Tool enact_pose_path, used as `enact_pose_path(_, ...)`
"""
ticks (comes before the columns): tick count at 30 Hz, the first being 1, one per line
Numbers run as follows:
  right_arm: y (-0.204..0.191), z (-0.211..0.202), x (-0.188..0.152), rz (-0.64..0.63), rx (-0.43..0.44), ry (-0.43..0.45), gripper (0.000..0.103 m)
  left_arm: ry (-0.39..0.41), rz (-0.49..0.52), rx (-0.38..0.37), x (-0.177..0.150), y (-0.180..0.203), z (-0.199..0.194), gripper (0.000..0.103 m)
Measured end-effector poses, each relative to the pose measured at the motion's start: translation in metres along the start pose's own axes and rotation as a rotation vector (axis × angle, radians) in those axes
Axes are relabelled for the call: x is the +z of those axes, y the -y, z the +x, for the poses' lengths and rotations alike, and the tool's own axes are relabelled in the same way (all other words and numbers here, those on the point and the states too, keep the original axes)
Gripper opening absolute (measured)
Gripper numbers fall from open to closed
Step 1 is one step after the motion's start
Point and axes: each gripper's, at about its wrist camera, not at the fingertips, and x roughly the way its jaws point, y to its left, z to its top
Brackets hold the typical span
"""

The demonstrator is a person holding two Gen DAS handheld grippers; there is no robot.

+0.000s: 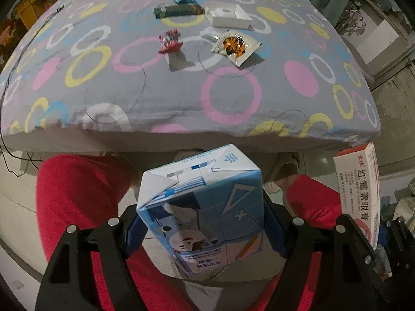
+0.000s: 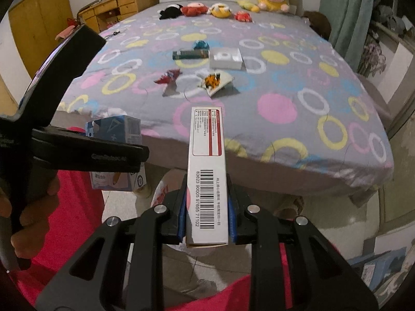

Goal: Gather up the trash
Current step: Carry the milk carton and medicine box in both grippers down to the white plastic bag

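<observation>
The left gripper (image 1: 202, 223) clamps a blue-and-white printed drink carton (image 1: 199, 207) between its blue pads, the folded top pointing away from the fingers toward the ring-patterned bed sheet (image 1: 166, 90). The right gripper (image 2: 207, 223) clamps a narrow white cardboard box with a barcode and red label (image 2: 207, 171), its long axis running forward along the fingers, above the tiled floor (image 2: 345, 223) beside the bed.

Bed (image 2: 298, 129) filled the room's middle, grey sheet printed with coloured rings. Yellow wooden cabinets (image 2: 39, 23) stood at left. Teal curtain (image 2: 345, 10) hung at right. Pale tiled floor (image 2: 337, 223) below.
</observation>
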Motion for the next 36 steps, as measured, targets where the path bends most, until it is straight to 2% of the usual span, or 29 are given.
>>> enact_pose_path(10,0.006,0.047,-0.012,0.024,-0.018,-0.077,0.024,-0.072,-0.036,-0.012,0.001,-0.001,0.050,0.073)
enact_pose_path(17,0.011,0.084,-0.018,0.059,0.003,-0.144,0.024,-0.133,-0.077,-0.017,0.002,-0.008,0.083,0.073)
enact_pose_path(36,0.009,0.176,-0.035,0.120,0.031,-0.347,0.024,-0.324,-0.175,0.016,0.001,-0.021,0.180,0.073)
